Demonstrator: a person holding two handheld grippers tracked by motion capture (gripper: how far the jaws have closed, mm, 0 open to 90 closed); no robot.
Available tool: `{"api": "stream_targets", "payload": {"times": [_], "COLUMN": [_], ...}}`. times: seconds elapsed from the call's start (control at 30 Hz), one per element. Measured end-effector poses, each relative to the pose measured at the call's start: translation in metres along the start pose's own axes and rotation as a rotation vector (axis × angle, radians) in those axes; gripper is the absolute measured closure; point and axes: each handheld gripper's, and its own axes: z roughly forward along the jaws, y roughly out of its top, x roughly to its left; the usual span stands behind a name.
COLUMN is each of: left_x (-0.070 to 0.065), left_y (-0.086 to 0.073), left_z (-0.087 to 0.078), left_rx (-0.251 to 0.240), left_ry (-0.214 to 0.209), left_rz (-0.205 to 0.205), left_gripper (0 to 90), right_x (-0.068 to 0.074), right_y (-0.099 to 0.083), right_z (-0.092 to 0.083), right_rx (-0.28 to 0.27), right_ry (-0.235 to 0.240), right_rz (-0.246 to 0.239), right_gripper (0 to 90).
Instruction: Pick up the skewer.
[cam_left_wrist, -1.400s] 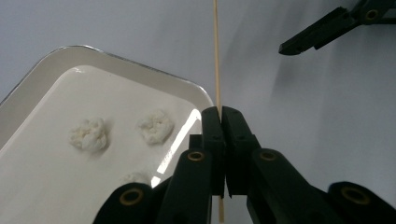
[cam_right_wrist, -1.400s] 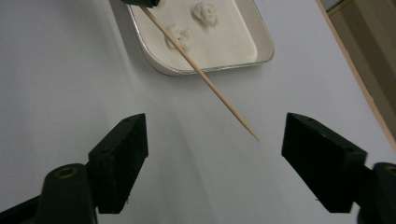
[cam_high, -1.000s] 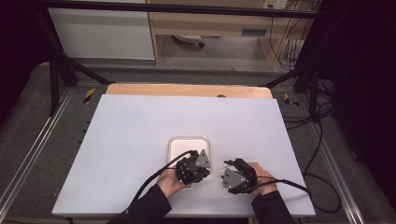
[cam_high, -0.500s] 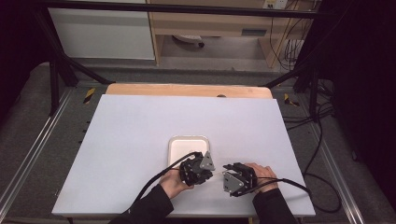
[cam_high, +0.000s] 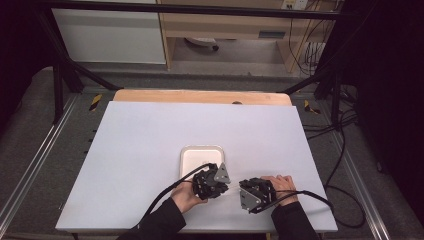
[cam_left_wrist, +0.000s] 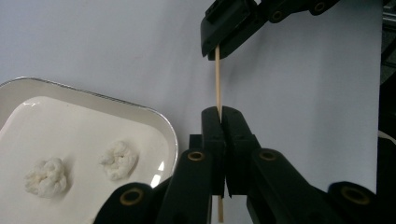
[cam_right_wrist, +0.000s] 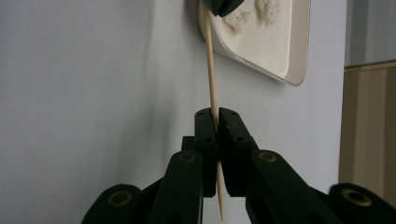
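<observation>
Skewer (cam_left_wrist: 217, 79) spans both hand-held grippers (near tray (cam_left_wrist: 166, 128) rim)

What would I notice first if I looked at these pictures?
Probably the thin wooden skewer stretched between the two black grippers near the front of the white table. The left gripper pinches it, and the right gripper, whose jaws have just been closing, now grips it too. Just behind them sits a white tray with two fluffy white lumps inside.
</observation>
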Motion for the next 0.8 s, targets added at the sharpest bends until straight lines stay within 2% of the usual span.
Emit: {"api": "stream_targets", "payload": {"times": [0.1,0.23,0.27,0.33,0.43,0.53,0.63,0.8], "left_x": [0.0,0.002,0.002,0.002,-0.001,-0.005,-0.008,-0.012], "left_y": [0.0,0.0,0.0,-0.001,-0.002,-0.004,-0.006,-0.006], "left_z": [0.0,-0.001,-0.001,-0.002,-0.002,-0.002,0.001,0.003], "left_rx": [0.0,-0.001,0.004,0.023,0.055,0.071,0.1,0.128], "left_ry": [-0.005,-0.01,-0.007,0.019,0.092,0.161,0.186,0.203], "left_rz": [-0.006,-0.024,-0.024,-0.005,0.056,0.096,0.123,0.158], "left_gripper": [88.3,86.6,83.6,76.4,68.2,64.6,65.3,74.5], "right_x": [0.001,0.002,0.002,0.002,0.001,0.0,-0.001,-0.001], "right_y": [0.0,0.0,0.0,0.0,-0.001,-0.001,-0.001,-0.001], "right_z": [0.0,0.0,0.0,0.0,-0.001,-0.001,0.0,0.0], "right_rx": [0.0,0.003,0.008,0.017,0.028,0.041,0.049,0.066], "right_ry": [0.005,0.001,-0.006,-0.007,-0.009,-0.008,-0.009,-0.003], "right_rz": [-0.017,-0.013,-0.016,-0.014,-0.015,-0.003,-0.005,0.002], "right_gripper": [88.6,88.9,88.9,89.0,89.0,89.0,89.0,89.1]}}
